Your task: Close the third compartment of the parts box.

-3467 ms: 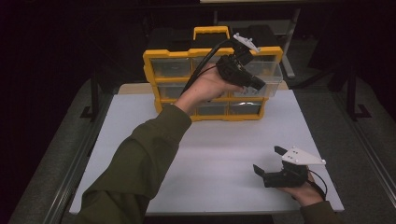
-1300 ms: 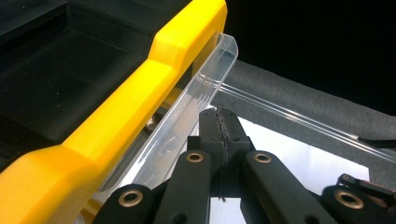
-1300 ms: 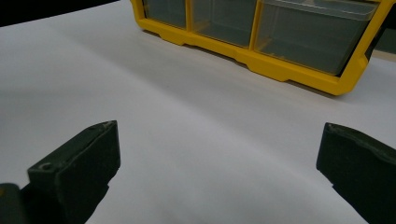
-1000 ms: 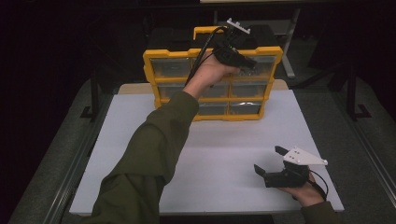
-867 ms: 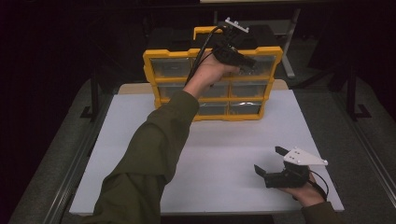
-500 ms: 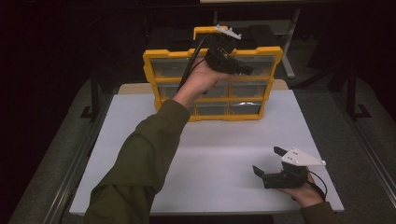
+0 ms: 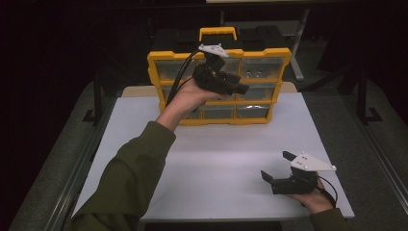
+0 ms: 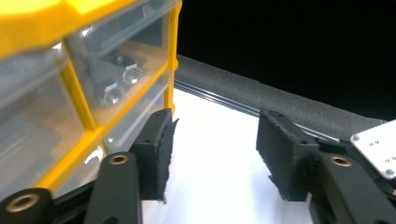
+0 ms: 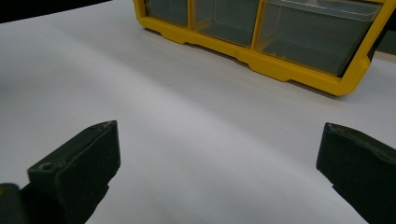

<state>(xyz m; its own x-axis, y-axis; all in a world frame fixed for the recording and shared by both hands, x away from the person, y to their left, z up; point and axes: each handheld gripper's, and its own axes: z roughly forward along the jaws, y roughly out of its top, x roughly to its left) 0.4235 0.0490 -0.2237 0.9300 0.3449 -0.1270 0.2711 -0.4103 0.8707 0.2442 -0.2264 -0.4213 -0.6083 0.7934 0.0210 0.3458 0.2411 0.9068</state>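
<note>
A yellow organiser cabinet (image 7: 219, 54) with clear drawers stands upright at the far side of the white table (image 7: 211, 159). My left gripper (image 7: 242, 86) hovers in front of its middle drawers, pointing right. In the left gripper view the cabinet (image 8: 79, 100) is close on the left. The left gripper (image 8: 215, 154) has just been opening its jaws, and nothing is between them. A drawer (image 8: 121, 60) beside it holds small metal parts. My right gripper (image 7: 276, 165) rests open at the near right of the table; in its own view the right gripper (image 9: 217, 154) holds nothing.
A yellow carry handle (image 7: 218, 32) tops the cabinet. Dark floor and a metal frame leg (image 7: 98, 91) surround the table. Bare white table (image 9: 187, 107) lies between the right gripper and the cabinet's bottom row (image 9: 280, 32).
My left gripper has drawn back from the cabinet's upper right drawer, moving left and slightly down, and its jaws have opened. The right gripper has stayed still.
</note>
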